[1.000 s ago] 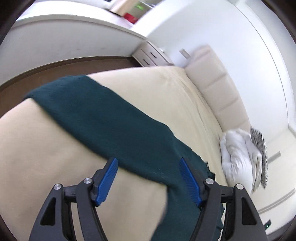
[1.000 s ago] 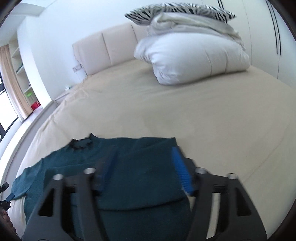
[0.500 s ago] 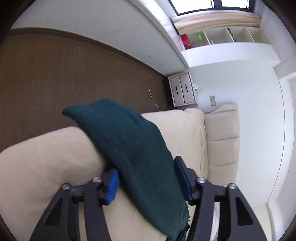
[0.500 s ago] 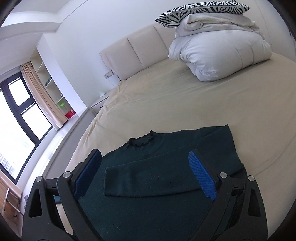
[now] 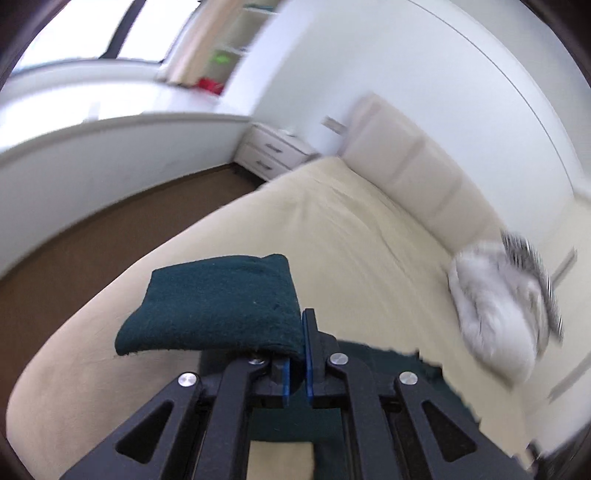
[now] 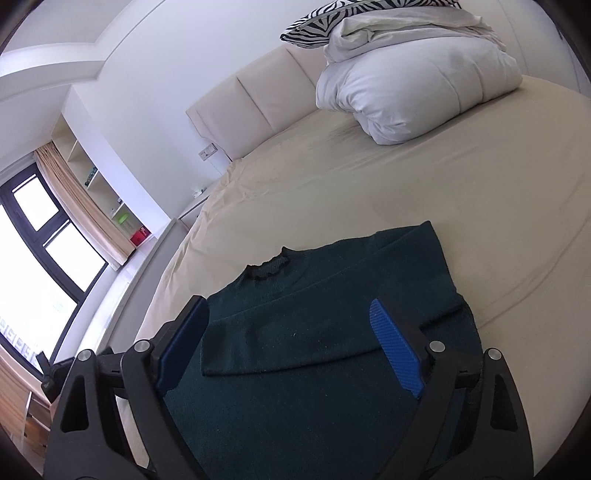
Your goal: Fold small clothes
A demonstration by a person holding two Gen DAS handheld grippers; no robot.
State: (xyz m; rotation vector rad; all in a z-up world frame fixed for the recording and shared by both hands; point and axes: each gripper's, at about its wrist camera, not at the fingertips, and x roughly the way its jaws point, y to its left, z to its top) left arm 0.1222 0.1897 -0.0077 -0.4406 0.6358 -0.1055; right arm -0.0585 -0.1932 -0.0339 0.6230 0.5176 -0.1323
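A dark green knitted sweater point(image 6: 321, 332) lies flat on the cream-sheeted bed point(image 6: 424, 192), its ruffled collar point(image 6: 267, 267) turned toward the padded cream headboard point(image 6: 255, 96). One sleeve point(image 6: 295, 343) is folded across the sweater's chest. The right tool point(image 6: 291, 347) hovers just above the sweater with its blue-padded fingers point(image 6: 397, 354) spread wide apart — one on each side of that folded sleeve, gripping nothing.

The left tool point(image 5: 295, 358) is clamped together on a fold of the sweater's other sleeve point(image 5: 214, 306), and the cloth drapes over the tool's left finger, raised off the bed point(image 5: 332, 236); below the tool, more of the green knit shows against the sheet.

Beyond the sweater, near the headboard, a folded white duvet point(image 6: 410, 85) sits on the bed with a zebra-striped pillow point(image 6: 354, 11) on top. Off the sweater's collar side, past the bed's edge, stand a white nightstand point(image 5: 273, 153) and a dark-framed window with beige curtains point(image 6: 79, 206).
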